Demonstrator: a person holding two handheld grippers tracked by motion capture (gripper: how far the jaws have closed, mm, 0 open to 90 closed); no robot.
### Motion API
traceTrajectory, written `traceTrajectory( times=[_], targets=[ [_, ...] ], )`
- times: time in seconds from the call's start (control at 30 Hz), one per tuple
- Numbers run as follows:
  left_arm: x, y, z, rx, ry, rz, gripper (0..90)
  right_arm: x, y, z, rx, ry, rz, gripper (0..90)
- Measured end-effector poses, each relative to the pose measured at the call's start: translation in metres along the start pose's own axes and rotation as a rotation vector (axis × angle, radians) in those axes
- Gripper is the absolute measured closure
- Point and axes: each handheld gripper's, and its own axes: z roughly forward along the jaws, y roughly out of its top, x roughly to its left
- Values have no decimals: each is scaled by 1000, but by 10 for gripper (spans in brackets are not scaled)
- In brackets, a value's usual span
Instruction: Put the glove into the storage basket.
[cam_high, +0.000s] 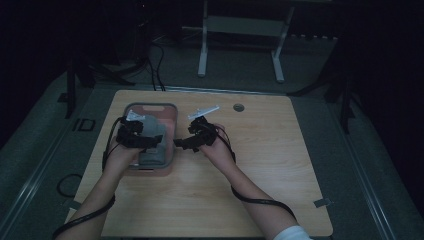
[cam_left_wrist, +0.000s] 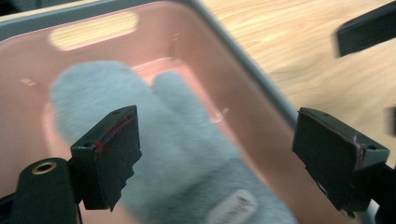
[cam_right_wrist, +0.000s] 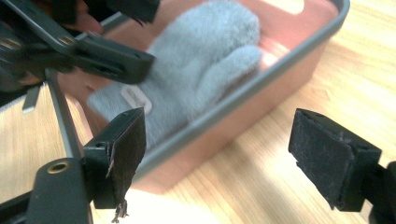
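Note:
A fluffy grey mitten (cam_left_wrist: 187, 149) with a small white label lies in a pink basket (cam_left_wrist: 243, 60) with a grey rim. From above, the basket (cam_high: 150, 105) sits at the table's left, with the mitten (cam_high: 150, 152) in it. My left gripper (cam_left_wrist: 222, 158) hovers open over the mitten, one jaw above the fleece and the other past the rim. It appears in the high view (cam_high: 152, 141) above the basket. My right gripper (cam_right_wrist: 217, 158) stands open and empty outside the basket's (cam_right_wrist: 261, 88) right wall, facing the mitten (cam_right_wrist: 205, 60). It shows from above (cam_high: 179, 143) beside the rim.
The wooden table (cam_high: 260, 165) stretches bare to the right and front of the basket. A round cable hole (cam_high: 238, 107) sits near its far edge. A white metal stand (cam_high: 240, 30) and cables are on the dark floor behind.

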Motion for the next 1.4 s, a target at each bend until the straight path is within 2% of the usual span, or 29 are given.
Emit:
traceTrajectory(
  times=[0.1, 0.23, 0.33, 0.53, 0.63, 0.73, 0.9, 1.03, 1.2, 1.27, 1.37, 1.4],
  targets=[
    [-7, -4, -4, -16, -23, 19, 159, -2, -7, -2, 9, 0, 11, 190],
    [-15, -11, -7, -40, -57, 19, 160, -2, -17, -7, 13, 4, 5, 190],
    [-24, -13, -8, -44, -63, 50, 159, -3, -26, -10, 18, 0, 1, 189],
    [-43, -16, -10, -78, -108, 77, 159, -8, -44, -21, 14, -13, 7, 188],
    [-55, -20, -9, -113, -154, 100, 159, -11, -55, -29, 11, -15, 10, 188],
    [-71, -22, -7, -111, -178, 147, 149, -13, -66, -36, 22, -42, 2, 185],
    [-93, -25, -5, -120, -234, 185, 149, -20, -82, -45, 22, -43, 18, 185],
    [-111, -29, -3, -111, -270, 240, 149, -24, -94, -53, 8, -39, 15, 185],
    [-126, -35, 2, -105, -316, 262, 149, -29, -108, -58, 22, -59, 5, 182],
    [-132, -39, 5, -111, -338, 260, 149, -30, -112, -60, 19, -56, 14, 182],
    [-139, -46, 9, -109, -385, 268, 149, -31, -119, -63, 15, -53, 3, 182],
    [-141, -49, 11, -108, -389, 276, 149, -31, -121, -64, 15, -49, 0, 181]
  ],
)
